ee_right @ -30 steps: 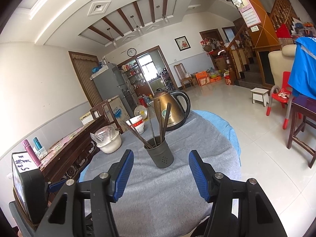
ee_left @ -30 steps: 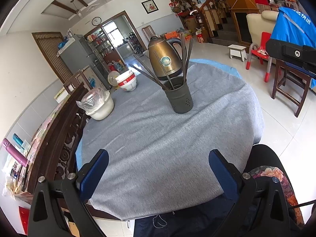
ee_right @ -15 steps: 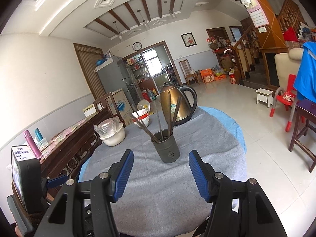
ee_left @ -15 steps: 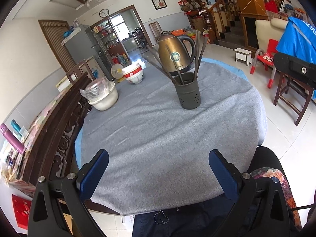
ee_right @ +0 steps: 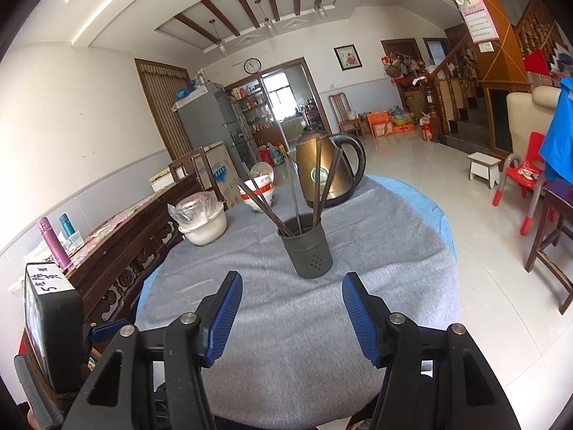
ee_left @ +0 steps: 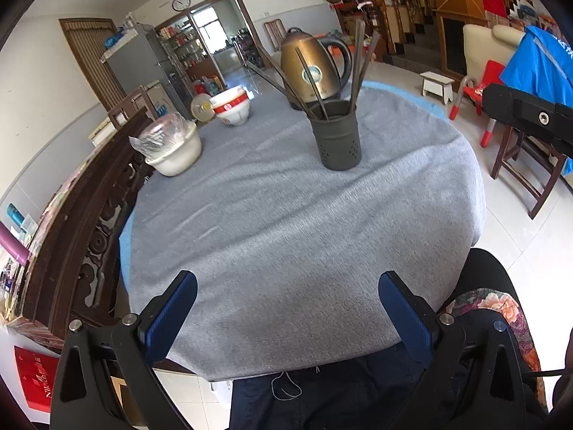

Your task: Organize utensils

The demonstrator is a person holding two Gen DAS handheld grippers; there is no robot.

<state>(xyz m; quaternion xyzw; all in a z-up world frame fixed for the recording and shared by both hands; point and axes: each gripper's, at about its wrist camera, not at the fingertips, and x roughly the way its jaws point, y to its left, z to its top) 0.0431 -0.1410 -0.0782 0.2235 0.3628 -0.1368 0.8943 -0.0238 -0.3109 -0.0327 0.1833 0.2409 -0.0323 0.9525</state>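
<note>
A dark grey perforated utensil holder (ee_left: 336, 138) (ee_right: 309, 245) stands upright on the round table's grey cloth (ee_left: 304, 222) (ee_right: 293, 322). Several dark chopsticks (ee_left: 358, 61) (ee_right: 266, 208) lean out of it in different directions. My left gripper (ee_left: 286, 301) hovers open over the table's near edge, well short of the holder, nothing between its blue pads. My right gripper (ee_right: 292, 299) is open too, just in front of the holder, with its blue fingers empty.
A bronze kettle (ee_left: 309, 64) (ee_right: 322, 175) stands behind the holder. A red-and-white bowl (ee_left: 231, 105) and a white bowl under plastic wrap (ee_left: 172, 145) sit at the far left. A carved wooden bench (ee_left: 82, 215) lines the left side, a wooden chair (ee_left: 526, 165) the right. A person's legs (ee_left: 480, 308) are below.
Both grippers have moved toward the table, so the holder and kettle look larger and nearer. Both pairs of jaws stand as wide as before.
</note>
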